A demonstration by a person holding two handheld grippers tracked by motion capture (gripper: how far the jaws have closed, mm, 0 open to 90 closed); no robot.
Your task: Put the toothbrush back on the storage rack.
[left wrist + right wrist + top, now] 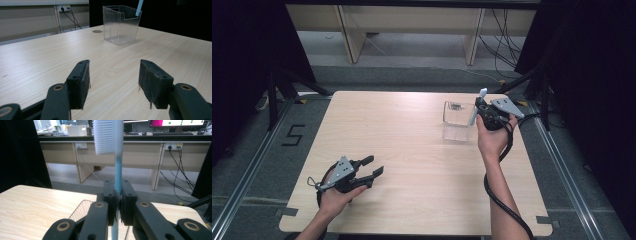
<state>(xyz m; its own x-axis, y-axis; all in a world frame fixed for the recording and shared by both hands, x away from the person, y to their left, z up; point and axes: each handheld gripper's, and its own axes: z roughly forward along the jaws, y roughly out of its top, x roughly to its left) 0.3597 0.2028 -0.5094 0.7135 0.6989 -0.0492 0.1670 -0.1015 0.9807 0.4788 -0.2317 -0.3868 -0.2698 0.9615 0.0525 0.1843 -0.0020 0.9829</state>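
Two grippers at work, one busy, one idle. Right gripper [482,111] has its jaws clamped narrow on the handle of a toothbrush [118,170]; pale blue handle, white bristle head up top, long axis close to upright, running straight up between the pads in the right gripper view. Landmark for everything here: the clear ribbed container [458,114], an open-topped plastic box standing toward the far right part of the wooden table [412,165]. Toothbrush sits right at the container's right-hand edge as the high view has it; head above the rim, lower end of the handle dropping toward or just inside the opening. Cannot tell whether the tip has reached the container's floor. In the left gripper view the blue handle [139,7] shows at the container's far top corner, leaning slightly. Left gripper [364,173] lies well apart from the container, down at the near left of the table, jaws spread wide with nothing between them, pads aimed roughly toward the container. Judgement: the coming move turns on the brush's upright axis lining up over the container's opening, so a straight lowering and release should stand it inside; the right hand is plainly the nearer one. Risk: handle catching the rim, or tipping the light box.
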